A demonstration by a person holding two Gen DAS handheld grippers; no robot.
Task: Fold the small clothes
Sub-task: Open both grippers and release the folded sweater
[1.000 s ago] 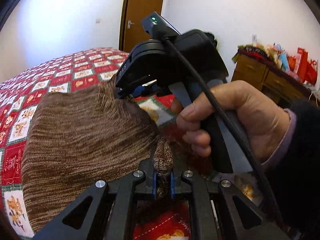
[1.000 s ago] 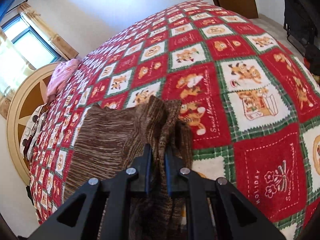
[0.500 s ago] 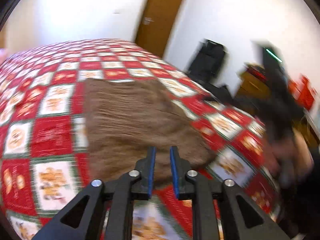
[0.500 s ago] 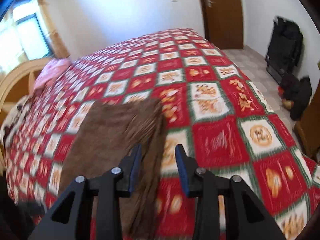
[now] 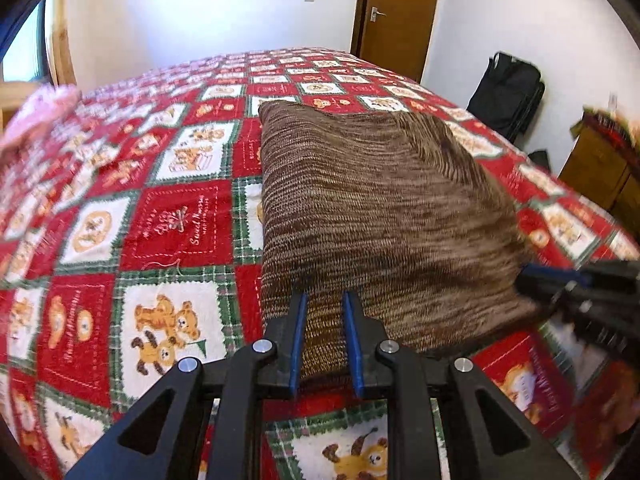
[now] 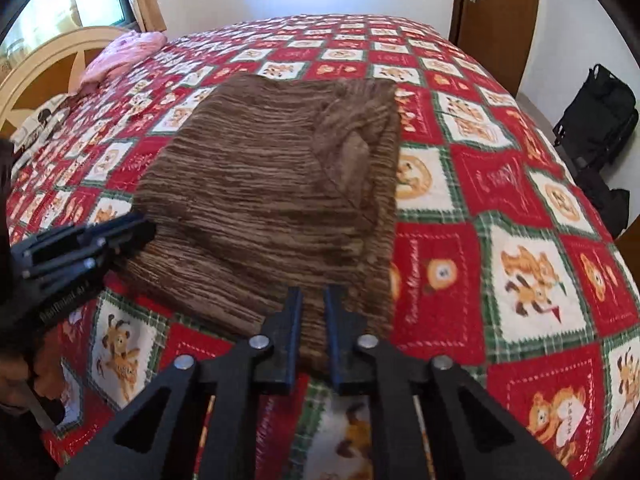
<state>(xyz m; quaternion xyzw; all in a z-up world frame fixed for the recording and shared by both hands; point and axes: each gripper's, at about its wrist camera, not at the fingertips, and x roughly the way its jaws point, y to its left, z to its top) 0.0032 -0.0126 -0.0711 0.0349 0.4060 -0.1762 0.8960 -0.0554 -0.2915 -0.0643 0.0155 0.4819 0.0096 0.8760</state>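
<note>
Sweater first: the brown knit sweater [image 5: 380, 208] lies flat on the bed, folded into a rough rectangle on top of the red, white and green bear-patterned bedspread [image 5: 176, 224]. From my right camera I can see a layer folded across its right side, with a slanted edge running over the knit.

Left tool [image 5: 325, 296] now. It's angled down at the sweater's near edge, toward the left corner. The jaws stand narrowly apart, blue pads [image 5: 298, 332] showing, with brown knit visible in the gap. The pads don't look pressed on the cloth, so I'm calling it a narrow, empty gap.

Right tool [image 6: 313, 290] is over the same near edge, toward the right corner. Its jaws are drawn together as far as they go. Knit shows in the slit between the pads, but it's blurred there and I cannot tell whether any of it is pinched.

Each camera catches the other tool out at the side, blurred, just beside the sweater's near corner.

Further off, a pink cloth [image 6: 124, 50] sits near the pale headboard [image 6: 36, 64]. A brown door [image 5: 400, 12] stands behind the bed, and a black bag [image 5: 508, 92] leans against the wall.
</note>
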